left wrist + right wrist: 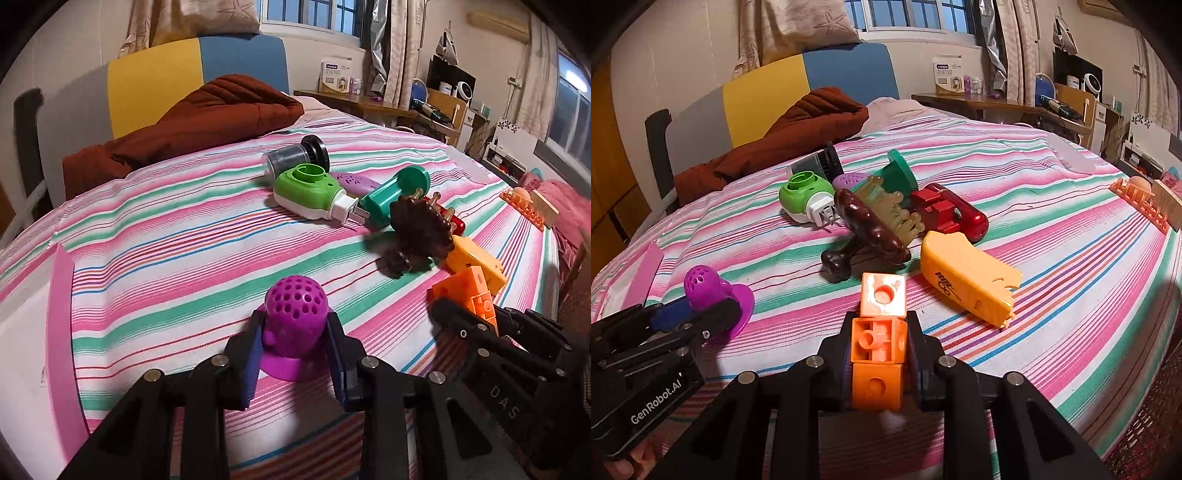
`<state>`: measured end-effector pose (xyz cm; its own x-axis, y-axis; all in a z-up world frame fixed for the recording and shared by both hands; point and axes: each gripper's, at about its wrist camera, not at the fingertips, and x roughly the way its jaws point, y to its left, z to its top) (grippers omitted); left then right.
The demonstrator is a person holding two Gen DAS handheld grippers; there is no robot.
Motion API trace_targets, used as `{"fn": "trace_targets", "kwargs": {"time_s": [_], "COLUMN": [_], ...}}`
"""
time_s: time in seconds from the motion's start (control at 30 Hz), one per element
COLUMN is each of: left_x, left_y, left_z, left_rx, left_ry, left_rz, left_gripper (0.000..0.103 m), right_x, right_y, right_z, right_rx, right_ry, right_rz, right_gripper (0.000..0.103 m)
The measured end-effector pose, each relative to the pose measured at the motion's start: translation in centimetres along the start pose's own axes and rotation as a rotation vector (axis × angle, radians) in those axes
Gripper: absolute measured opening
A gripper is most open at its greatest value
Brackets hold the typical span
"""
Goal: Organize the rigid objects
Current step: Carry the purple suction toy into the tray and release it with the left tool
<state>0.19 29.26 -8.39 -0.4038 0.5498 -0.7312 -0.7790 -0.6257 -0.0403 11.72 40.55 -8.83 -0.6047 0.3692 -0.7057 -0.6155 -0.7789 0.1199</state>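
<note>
1. Pink-green-white striped bedsheet [166, 258] covers the bed; all task items lie on it.
2. Far left, right wrist view: left gripper [701, 314], black body printed "GenRobot.AI", blue pads. Jaws pinch the purple perforated dome [295, 314] from both sides; the dome's flat flange rests on the sheet.
3. Left wrist view: left gripper [295, 339], pads touching the dome's sides.
4. Behind, mid-left: green-and-white plug-in device [310, 192], prongs toward the right, lying on its side. Grey cylinder with black cap [291, 155] just behind it. Lilac perforated piece [354, 182] beside it, partly hidden.
5. Centre pile: teal stand-like piece [399, 188], brown massager brush [871, 221] with tan knobbed pins, dark red plastic piece [949, 210]; these touch or overlap.
6. Right of pile: yellow-orange plastic case [967, 284], dark print on it, unreadable.
7. Right gripper [879, 354], jaws pinching the orange block stack [879, 343] at its middle cube; the top cube sticks out past the fingertips. In the left view, the right gripper's body reads "DAS".
8. Far right edge of bed: orange rack [1141, 206], wooden piece [1167, 203] beside it.
9. Background: brown quilt [207, 122], yellow-blue headboard [192, 74], boxed product on desk [947, 79], text too small to read.
</note>
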Motion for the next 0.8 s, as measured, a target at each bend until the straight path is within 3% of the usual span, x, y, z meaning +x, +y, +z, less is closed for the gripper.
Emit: {"fn": "trace_targets", "kwargs": {"time_s": [0.1,0.2,0.27,0.33,0.8], "left_x": [-0.1,-0.6,-0.5,0.0,-4.2], "left_y": [-0.3,-0.2,-0.3,-0.2,0.7], "left_z": [0.0,0.1,0.2,0.0,-3.3], "left_rx": [0.01,-0.026,-0.026,-0.015,-0.094], "left_ry": [0.006,-0.01,-0.01,0.002,-0.038], "left_rz": [0.007,-0.026,-0.008,0.008,-0.006], "left_gripper": [0.033,0.042,0.042,0.032,0.032], "right_x": [0.0,0.0,0.0,0.0,-0.1], "right_y": [0.0,0.1,0.1,0.2,0.5], "right_z": [0.0,0.0,-0.1,-0.1,-0.5], "right_rx": [-0.002,-0.008,-0.014,-0.022,-0.046], "right_ry": [-0.002,-0.007,-0.013,-0.016,-0.047], "right_rz": [0.0,-0.005,-0.01,-0.014,-0.028], "right_gripper": [0.023,0.023,0.023,0.023,0.023]}}
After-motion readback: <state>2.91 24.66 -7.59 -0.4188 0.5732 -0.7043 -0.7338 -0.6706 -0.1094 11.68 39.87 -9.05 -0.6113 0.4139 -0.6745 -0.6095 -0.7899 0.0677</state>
